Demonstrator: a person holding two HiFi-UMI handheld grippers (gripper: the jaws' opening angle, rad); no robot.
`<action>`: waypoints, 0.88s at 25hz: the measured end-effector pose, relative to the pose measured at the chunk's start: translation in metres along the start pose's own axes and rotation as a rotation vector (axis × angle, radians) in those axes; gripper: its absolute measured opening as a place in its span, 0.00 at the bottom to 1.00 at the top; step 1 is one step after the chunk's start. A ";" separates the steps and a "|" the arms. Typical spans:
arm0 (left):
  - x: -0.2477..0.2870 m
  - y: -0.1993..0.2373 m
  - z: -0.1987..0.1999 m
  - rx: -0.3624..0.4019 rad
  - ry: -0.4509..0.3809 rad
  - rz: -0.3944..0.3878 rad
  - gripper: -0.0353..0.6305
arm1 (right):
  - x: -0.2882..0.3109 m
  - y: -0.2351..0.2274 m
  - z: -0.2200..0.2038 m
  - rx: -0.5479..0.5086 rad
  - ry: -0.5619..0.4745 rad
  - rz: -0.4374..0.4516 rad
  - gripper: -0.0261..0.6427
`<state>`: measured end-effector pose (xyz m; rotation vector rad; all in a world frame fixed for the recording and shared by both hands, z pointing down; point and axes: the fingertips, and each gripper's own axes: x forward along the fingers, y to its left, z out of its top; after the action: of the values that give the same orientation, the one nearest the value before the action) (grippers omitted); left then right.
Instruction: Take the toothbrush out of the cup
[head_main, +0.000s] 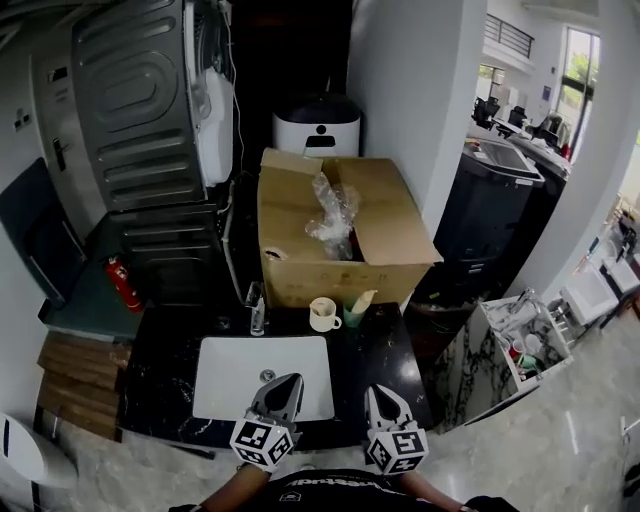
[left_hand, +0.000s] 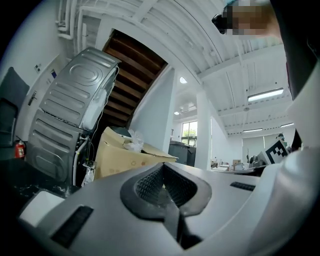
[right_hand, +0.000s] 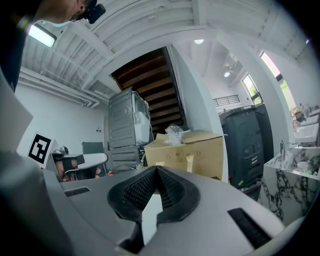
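A large open cardboard box (head_main: 340, 235) stands at the back of the dark desk (head_main: 385, 350), with crumpled clear plastic inside it. In front of the box a white rectangular sink (head_main: 262, 375) is set into the desk.

Both forearms reach in from the bottom edge of the head view, side by side and a little apart. Each holds its tool roughly level, pointing away from the body towards the box. The left gripper (head_main: 291, 380) hangs over the near right part of the sink. Its fingers (left_hand: 150, 186) are pressed together with nothing between them. The right gripper (head_main: 373, 392) hangs over the bare desk just right of the sink. Its fingers (right_hand: 134, 192) are likewise closed and empty.

Well ahead of both, by the foot of the box, a cream mug (head_main: 322, 314) sits beside a green cup (head_main: 353, 318). The pale toothbrush (head_main: 364, 298) stands in the green cup, leaning to the right.
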<state>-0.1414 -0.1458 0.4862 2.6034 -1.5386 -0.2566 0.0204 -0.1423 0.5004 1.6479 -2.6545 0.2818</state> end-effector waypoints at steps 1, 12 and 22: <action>0.005 0.005 -0.002 -0.005 0.003 -0.006 0.08 | 0.005 -0.001 -0.003 0.000 0.003 -0.010 0.09; 0.057 0.031 -0.015 -0.049 0.012 -0.016 0.08 | 0.049 -0.026 -0.006 -0.014 0.052 -0.027 0.09; 0.088 0.029 -0.015 -0.041 0.011 0.004 0.08 | 0.069 -0.052 0.001 -0.015 0.062 0.006 0.09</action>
<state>-0.1212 -0.2370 0.4982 2.5665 -1.5182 -0.2706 0.0360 -0.2259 0.5144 1.6003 -2.6105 0.3066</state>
